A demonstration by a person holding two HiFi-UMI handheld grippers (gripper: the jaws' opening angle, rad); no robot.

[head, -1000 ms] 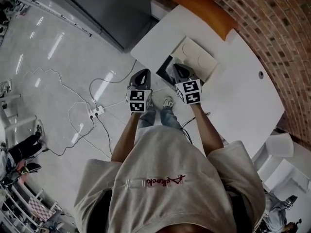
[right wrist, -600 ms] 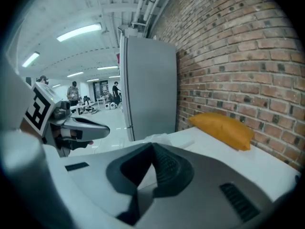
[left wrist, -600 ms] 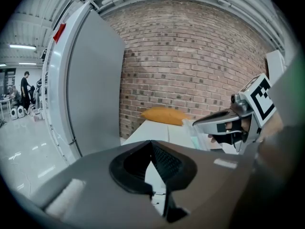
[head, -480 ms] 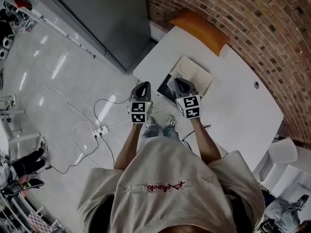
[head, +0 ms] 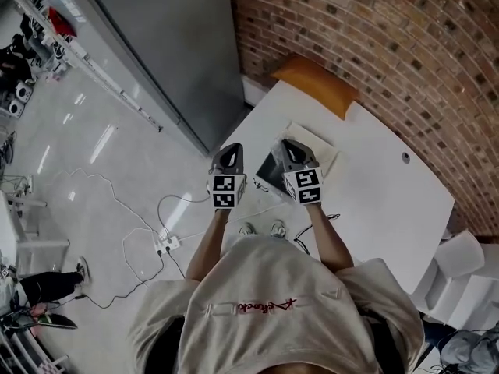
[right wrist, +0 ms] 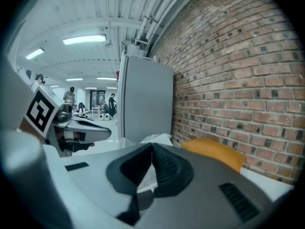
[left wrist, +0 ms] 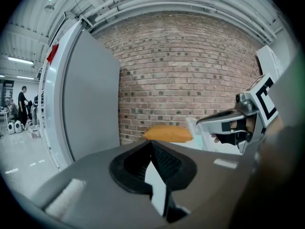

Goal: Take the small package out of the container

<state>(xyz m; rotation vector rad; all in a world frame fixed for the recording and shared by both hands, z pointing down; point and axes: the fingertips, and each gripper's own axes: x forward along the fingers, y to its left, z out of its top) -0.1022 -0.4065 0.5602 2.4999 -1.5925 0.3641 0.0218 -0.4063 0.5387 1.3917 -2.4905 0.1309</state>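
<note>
A flat cream box [head: 313, 148] with a dark opening lies on the white table [head: 374, 201]. Crinkled clear plastic [head: 272, 167] shows at that opening, under my right gripper [head: 290, 148]; the same plastic [right wrist: 155, 139] lies just beyond the jaws in the right gripper view. My right gripper [right wrist: 152, 149] is shut; I cannot tell whether any plastic is pinched in it. My left gripper [head: 231, 151] hangs beside the table's edge over the floor, level with the right one. Its jaws [left wrist: 151, 144] are shut with nothing in them. The small package itself is not clearly visible.
An orange cushion [head: 314, 82] lies at the table's far end against the brick wall [head: 405, 45]. A tall grey cabinet [head: 171, 45] stands to the left. Cables and a power strip [head: 166, 245] lie on the floor. White furniture [head: 460, 271] stands at the right.
The head view has tilted up toward the wall. Both grippers stay side by side and shut, the right one still over the box's near edge.
</note>
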